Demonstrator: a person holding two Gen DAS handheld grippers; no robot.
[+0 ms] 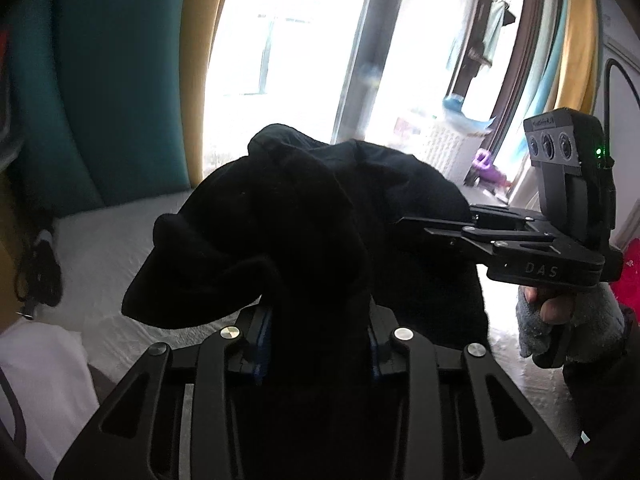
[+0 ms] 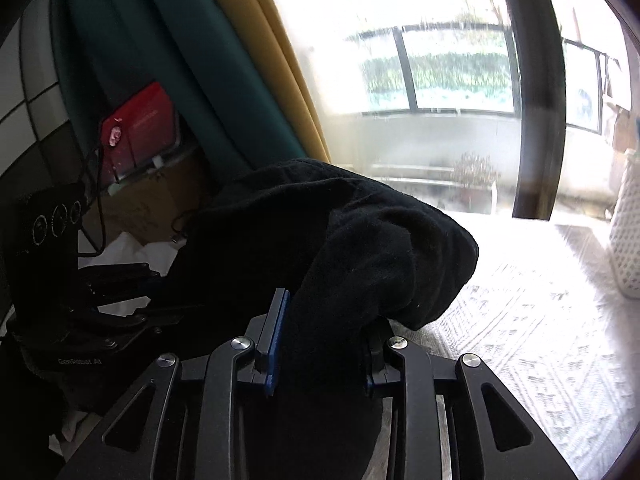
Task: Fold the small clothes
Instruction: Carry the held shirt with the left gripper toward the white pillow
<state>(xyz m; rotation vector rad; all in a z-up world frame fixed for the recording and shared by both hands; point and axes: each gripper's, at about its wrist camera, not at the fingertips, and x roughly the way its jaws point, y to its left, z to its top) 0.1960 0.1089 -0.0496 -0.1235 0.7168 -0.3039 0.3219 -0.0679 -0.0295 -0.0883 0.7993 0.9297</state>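
Blue pads (image 1: 262, 344) of the left gripper (image 1: 316, 344) press on a bunched black garment (image 1: 320, 208), whose dark folds swallow the fingertips and most of the pad faces. In the right wrist view, the right gripper (image 2: 320, 344) likewise clamps the same cloth, one blue pad (image 2: 277, 336) showing edge-on and the other nearly buried. The garment hangs lifted between the two tools, above a pale textured bedspread (image 2: 520, 320); its shape and kind are impossible to read, being a backlit black mass.

Both grippers tilt downward. From the left wrist camera the right gripper appears side-on at the right edge, its linkage reaching into the cloth, held by a hand (image 1: 552, 308) in a grey fingerless glove; the rest of the arm is cut off. From the right wrist camera the left gripper sits in shadow at the left, its fingers lost behind the fabric.

Around them: teal and yellow curtains (image 2: 224, 60), a glaring window (image 1: 288, 40) onto a balcony, a red box (image 2: 140, 128) on a cardboard carton, a white lattice basket (image 2: 626, 240), white cloth (image 1: 40, 380) at the lower left.
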